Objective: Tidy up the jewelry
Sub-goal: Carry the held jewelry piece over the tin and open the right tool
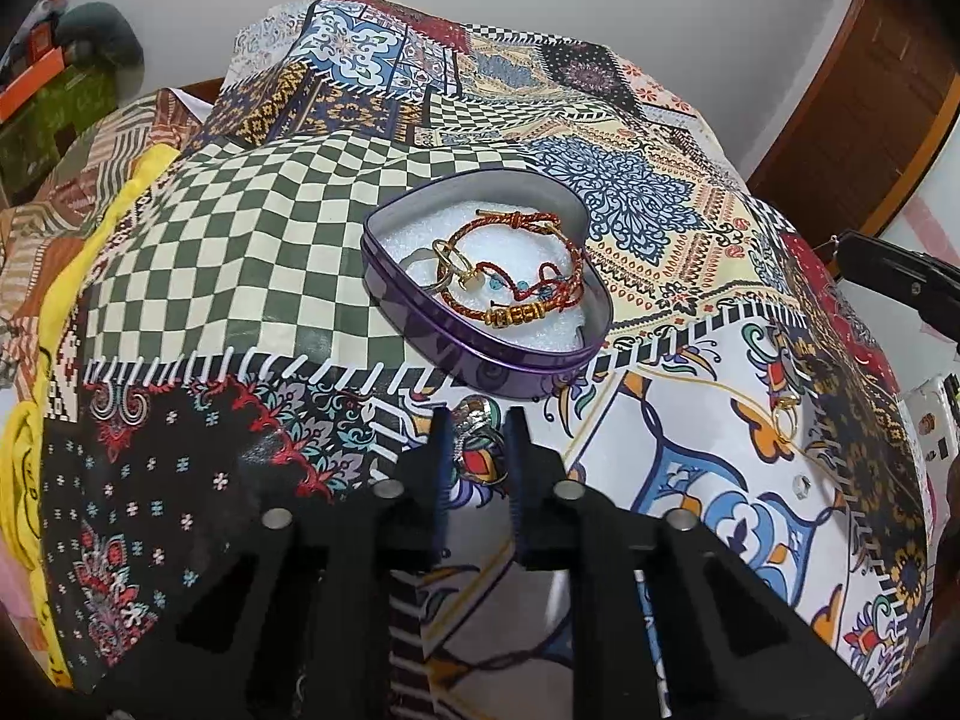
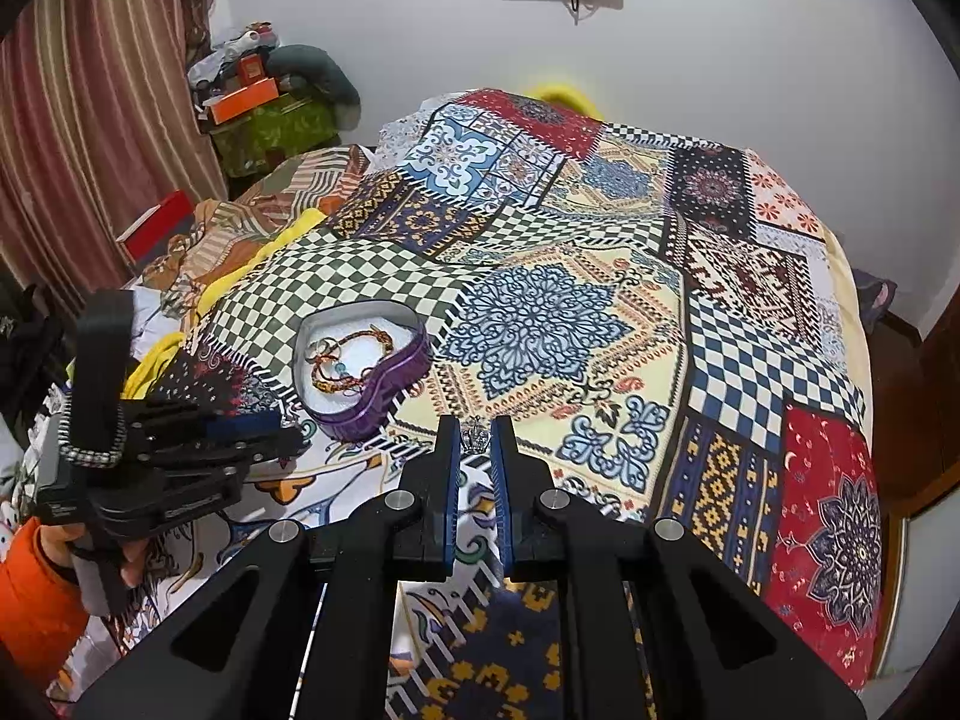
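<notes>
Sorting jewelry into a purple heart-shaped tin [image 1: 480, 354] sitting on a patchwork-covered bed [image 1: 228, 228]. Tin is foam-lined and already holds red-and-gold cord bracelets [image 1: 516, 276] and a couple of rings [image 1: 447, 261].

Handling guess: all pieces tiny, light, hard metal or soft cord; rings slick and easy to flick away, so pinch across the band or the decorated top. Cords floppy, grab anywhere. Soft bedcover gives under pressure, so pressing down may bury small bits.

Left gripper [image 1: 477, 420]: jaws nearly closed, tips low at the cover just in front of the tin, with a silvery sparkly piece [image 1: 474, 414] between them. Looks pinched, but whether the pads really press on it, can't tell for sure.

Right gripper [image 2: 477, 429]: jaws almost shut, clamped on a small silver crown-shaped ring [image 2: 476, 435], held clear above the cover, tin off to its left.

Loose items left on the cover in the left wrist view: gold ring [image 1: 786, 417] and small silver ring [image 1: 801, 486], well apart from the tin. An orange sleeve [image 2: 36, 588] shows behind the left gripper.
</notes>
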Demonstrator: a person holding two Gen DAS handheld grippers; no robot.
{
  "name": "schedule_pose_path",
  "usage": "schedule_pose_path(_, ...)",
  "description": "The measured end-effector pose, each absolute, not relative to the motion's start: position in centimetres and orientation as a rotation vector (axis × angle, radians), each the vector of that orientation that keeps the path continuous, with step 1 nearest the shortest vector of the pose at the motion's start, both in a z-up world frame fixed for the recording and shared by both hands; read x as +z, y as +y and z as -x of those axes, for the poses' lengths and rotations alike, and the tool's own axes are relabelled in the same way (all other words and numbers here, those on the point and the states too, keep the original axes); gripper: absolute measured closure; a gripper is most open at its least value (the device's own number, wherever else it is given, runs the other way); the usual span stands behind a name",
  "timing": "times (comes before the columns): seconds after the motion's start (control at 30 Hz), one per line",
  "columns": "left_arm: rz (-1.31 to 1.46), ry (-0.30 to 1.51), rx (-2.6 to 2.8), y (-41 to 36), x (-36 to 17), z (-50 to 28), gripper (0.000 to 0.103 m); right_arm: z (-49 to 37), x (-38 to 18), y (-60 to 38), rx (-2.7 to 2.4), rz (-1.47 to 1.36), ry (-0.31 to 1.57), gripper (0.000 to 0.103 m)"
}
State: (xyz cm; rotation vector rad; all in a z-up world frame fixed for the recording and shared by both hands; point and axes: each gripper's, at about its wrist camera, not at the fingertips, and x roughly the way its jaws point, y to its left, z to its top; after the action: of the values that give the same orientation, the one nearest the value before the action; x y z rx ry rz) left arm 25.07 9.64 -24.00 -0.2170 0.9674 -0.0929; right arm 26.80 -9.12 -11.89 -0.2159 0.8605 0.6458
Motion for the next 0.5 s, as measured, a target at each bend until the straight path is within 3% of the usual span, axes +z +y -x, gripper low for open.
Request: schedule_pose_path(0.5,0.193,0.856,-0.064,11.2,-20.2,-23.4,0.093,-27.5,-10.5,-5.0,0.729,0.215,0.837,0.094)
